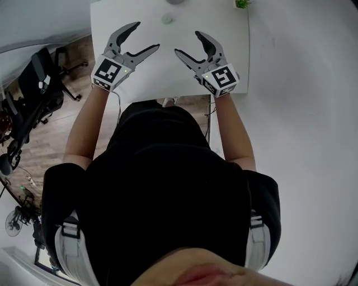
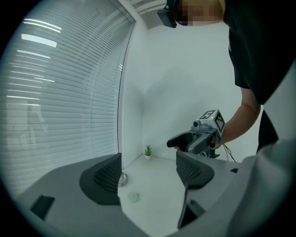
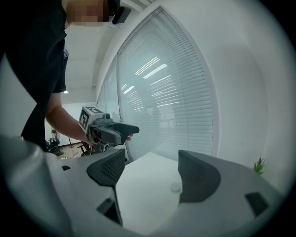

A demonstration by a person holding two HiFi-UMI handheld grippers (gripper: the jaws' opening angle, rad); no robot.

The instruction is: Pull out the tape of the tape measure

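- Left gripper (image 1: pixel 146 36) is hovering over the near edge of the white rectangular table (image 1: pixel 224 67), jaws standing wide, nothing between them.
- Right gripper (image 1: pixel 187 42) is hanging just to its right, jaws likewise wide and empty; both are pointing toward the far side.
- Small pale round disc (image 1: pixel 167 19), probably the tape measure, is lying flat near the far edge, well apart from both grippers; no tape is showing.
- Risk: the smooth top and the light, low case are inviting a skid. A jaw arriving off-centre is likely pushing it into the shiny silver rounded object (image 2: pixel 122 179) just beyond it, or off the far edge.
- Risk: the pull tab is too small to make out, so a gripper may be pinching case instead of tape.
- Count: two grippers, one disc, one silver object, one tiny green potted plant (image 1: pixel 242 3) at far right, one table.
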